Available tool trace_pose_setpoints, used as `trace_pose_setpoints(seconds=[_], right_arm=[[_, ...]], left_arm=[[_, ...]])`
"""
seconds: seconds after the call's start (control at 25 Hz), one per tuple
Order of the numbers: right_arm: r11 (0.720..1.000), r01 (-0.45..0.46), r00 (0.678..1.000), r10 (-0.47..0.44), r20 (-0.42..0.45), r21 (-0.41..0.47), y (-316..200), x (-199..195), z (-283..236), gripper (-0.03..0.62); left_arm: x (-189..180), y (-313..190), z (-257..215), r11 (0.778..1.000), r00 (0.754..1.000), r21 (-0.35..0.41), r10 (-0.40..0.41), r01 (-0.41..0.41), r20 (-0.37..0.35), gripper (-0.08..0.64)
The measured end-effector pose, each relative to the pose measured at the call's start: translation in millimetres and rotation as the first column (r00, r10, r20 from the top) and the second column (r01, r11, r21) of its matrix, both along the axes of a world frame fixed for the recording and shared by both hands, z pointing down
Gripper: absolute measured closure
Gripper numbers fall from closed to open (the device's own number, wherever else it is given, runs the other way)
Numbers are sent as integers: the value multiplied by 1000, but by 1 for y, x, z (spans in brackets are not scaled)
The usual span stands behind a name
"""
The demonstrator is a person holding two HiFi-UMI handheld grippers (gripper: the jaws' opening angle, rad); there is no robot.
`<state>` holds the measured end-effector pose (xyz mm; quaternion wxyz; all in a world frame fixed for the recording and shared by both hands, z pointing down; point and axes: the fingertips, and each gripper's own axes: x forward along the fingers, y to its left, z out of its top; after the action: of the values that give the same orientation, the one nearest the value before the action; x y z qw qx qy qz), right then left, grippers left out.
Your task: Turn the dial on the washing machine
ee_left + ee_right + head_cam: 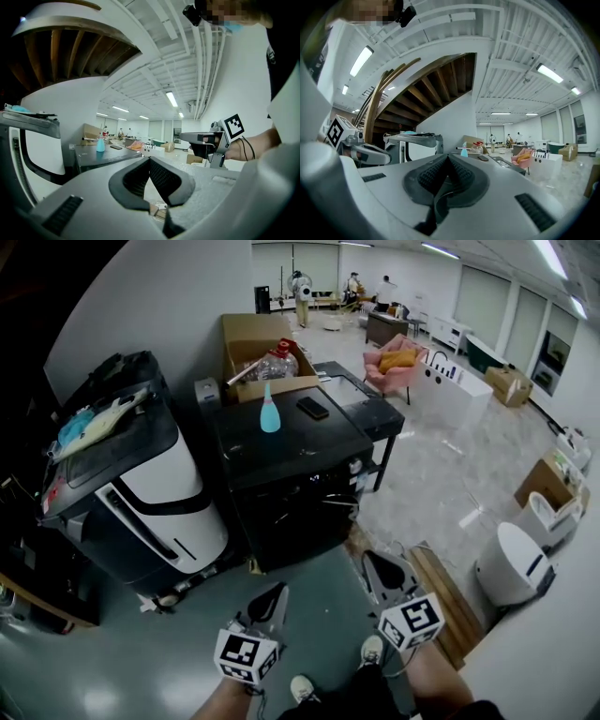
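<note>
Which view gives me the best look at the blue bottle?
Head view: the blue bottle stands upright on the black table, seen whole from above. Both gripper views show it only small and far off, side-on.

The washing machine (155, 498) is a white box with a dark grey top and a black curved band wrapping round its front corner. It stands upright on the floor (141, 662) over on the left, backed up to the white wall (141, 306) and just beside the black counter (281, 442). The top is down with clutter (94, 418) piled on it. Honestly can't pick out the dial, it's too small to tell.
</note>
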<state>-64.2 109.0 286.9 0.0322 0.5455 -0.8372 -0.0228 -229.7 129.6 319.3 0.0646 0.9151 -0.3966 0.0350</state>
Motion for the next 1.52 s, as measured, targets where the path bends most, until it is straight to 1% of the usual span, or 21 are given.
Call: trace_pose_setpoints(seconds=[0.16,0.36,0.64,0.8,0.88,1.0,1.12,1.24,1.44,1.52], right_arm=[[1000,-22,1000,22,-1,2,25,13,-3,595],[1000,-27,1000,27,3,-1,50,37,-2,595],[1000,10,1000,-10,24,-25,93,76,-1,595],[999,27,999,-26,36,-27,118,100,-2,595],[999,27,999,-26,42,-25,129,109,-4,595],[999,16,999,-14,47,-46,143,124,-5,595],[1000,19,999,-19,41,-15,148,139,-3,595],[999,7,999,-5,52,-44,151,143,-2,595],[999,18,999,-16,34,-38,150,146,4,595],[999,24,999,-23,29,-37,148,142,4,595]], left_arm=[[8,24,3,1000,1000,-18,12,-12,-7,555],[36,50,8,999,1000,-22,23,-23,-3,555],[97,86,-2,999,999,-7,31,-31,10,555],[131,112,-6,999,999,-26,35,-34,8,555],[146,122,-7,998,999,-28,49,-49,9,555],[170,131,-5,996,997,-34,78,-78,10,555],[190,133,-2,994,994,-32,104,-103,19,555],[197,131,-1,993,993,-28,115,-115,28,557],[199,127,-6,994,995,-49,99,-98,19,555],[195,123,-4,995,996,-40,90,-89,19,555]])
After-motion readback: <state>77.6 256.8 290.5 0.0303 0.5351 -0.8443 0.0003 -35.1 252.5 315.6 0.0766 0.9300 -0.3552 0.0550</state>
